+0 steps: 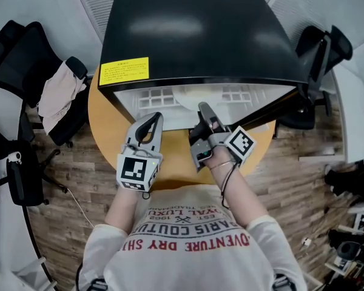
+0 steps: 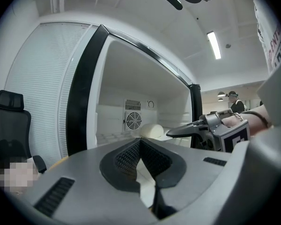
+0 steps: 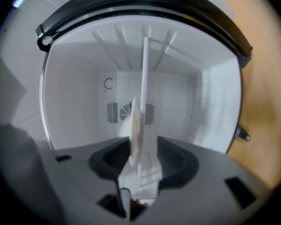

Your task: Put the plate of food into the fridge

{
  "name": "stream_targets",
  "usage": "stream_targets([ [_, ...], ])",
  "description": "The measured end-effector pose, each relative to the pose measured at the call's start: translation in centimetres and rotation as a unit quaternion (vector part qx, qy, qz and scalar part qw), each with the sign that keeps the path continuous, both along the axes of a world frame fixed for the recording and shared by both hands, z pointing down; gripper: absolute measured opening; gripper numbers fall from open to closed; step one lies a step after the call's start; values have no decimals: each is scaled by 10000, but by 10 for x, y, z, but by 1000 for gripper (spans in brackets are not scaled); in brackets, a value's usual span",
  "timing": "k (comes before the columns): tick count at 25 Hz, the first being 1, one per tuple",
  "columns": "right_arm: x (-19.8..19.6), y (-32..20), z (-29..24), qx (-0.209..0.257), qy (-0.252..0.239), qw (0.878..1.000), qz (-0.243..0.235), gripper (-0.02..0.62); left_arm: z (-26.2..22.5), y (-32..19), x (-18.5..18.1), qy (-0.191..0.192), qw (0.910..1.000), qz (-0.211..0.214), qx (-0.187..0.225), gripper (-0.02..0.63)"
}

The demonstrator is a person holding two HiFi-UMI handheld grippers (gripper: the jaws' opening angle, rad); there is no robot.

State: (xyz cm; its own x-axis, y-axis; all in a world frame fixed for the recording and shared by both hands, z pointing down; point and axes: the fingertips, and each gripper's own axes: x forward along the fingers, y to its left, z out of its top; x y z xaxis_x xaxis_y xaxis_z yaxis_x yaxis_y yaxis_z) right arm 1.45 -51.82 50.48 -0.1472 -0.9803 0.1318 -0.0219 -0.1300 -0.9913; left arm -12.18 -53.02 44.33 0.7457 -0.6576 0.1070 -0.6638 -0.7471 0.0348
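Note:
A black mini fridge (image 1: pixel 194 29) stands open on a round wooden table (image 1: pixel 106 132). The white plate of food (image 1: pixel 197 93) rests on the shelf just inside the opening. In the right gripper view, which is rolled sideways, the plate (image 3: pixel 135 121) shows edge-on. Its near rim lies between the spread jaws of my right gripper (image 3: pixel 138 142), and the pads are off it. My left gripper (image 1: pixel 150 121) hovers in front of the fridge's left half, shut on nothing. The left gripper view shows its tips (image 2: pixel 140 142) together, with pale rounded food (image 2: pixel 152 131) and my right gripper (image 2: pixel 180 131) beyond.
A fan grille (image 2: pixel 133 120) sits on the fridge's back wall. A yellow label (image 1: pixel 124 71) is stuck on the fridge's top left corner. Office chairs stand at the left (image 1: pixel 24 59), with cloth draped on it, and at the right (image 1: pixel 318 47). Wood floor surrounds the table.

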Motion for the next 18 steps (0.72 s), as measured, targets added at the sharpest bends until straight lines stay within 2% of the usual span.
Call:
stream_targets([
  [6,2,0,4,-33,308,9995,-44,229,2,3,1,-14,10000,7,-2,34],
  [15,-2,8,-7,90,280,9995,-105,236,-8,9,-1,-32,9999,-34,132,34],
  [18,-6,24,-16,196,532,9981,-243,235,-10,17,-3,-16,9998,-133,152,34],
])
